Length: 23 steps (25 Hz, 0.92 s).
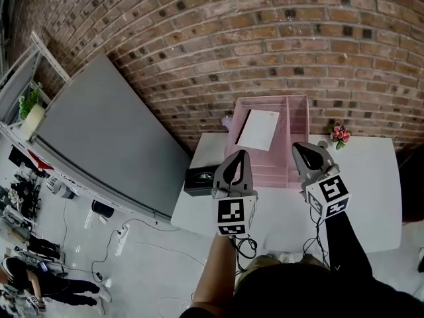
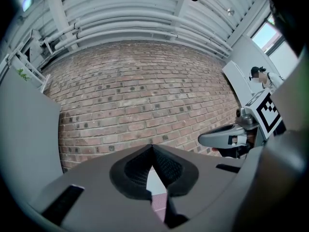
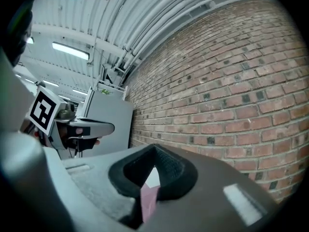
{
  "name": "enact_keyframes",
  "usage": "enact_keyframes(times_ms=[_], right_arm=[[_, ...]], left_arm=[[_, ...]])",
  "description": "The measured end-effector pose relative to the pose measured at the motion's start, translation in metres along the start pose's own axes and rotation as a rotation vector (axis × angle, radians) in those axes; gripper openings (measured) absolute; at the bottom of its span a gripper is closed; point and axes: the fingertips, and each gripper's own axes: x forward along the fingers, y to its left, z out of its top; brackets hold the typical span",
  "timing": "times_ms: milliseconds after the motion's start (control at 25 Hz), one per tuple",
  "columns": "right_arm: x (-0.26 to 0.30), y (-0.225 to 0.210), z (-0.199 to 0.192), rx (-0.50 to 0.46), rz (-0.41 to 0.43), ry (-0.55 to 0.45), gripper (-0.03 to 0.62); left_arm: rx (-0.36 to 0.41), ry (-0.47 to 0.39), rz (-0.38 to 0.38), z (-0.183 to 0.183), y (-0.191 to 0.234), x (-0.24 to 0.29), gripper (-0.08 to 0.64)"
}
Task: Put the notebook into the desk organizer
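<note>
A white notebook (image 1: pixel 259 129) lies flat in the top tray of the pink desk organizer (image 1: pixel 299 121), which stands at the back of the white table against the brick wall. Both grippers hover side by side above the table's front half, clear of the organizer. My left gripper (image 1: pixel 240 156) is shut with nothing between its pads, its jaw tips meeting (image 2: pixel 152 148). My right gripper (image 1: pixel 299 148) is likewise shut and empty, tips together (image 3: pixel 154 149). Each gripper view catches the other gripper beside it, the right gripper (image 2: pixel 227 139) and the left gripper (image 3: pixel 91 128).
A black box (image 1: pixel 199 181) sits at the table's left edge. A small pink flower (image 1: pixel 340 134) stands right of the organizer. The white table (image 1: pixel 371 197) stretches to the right. A grey board (image 1: pixel 106 138) leans left of the table, with cables on the floor.
</note>
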Motion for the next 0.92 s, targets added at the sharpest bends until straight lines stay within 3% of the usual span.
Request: enact_keyframes(times_ms=[920], right_arm=[[0.004, 0.017, -0.002, -0.038, 0.016, 0.021, -0.001]], left_arm=[[-0.027, 0.006, 0.007, -0.006, 0.007, -0.007, 0.006]])
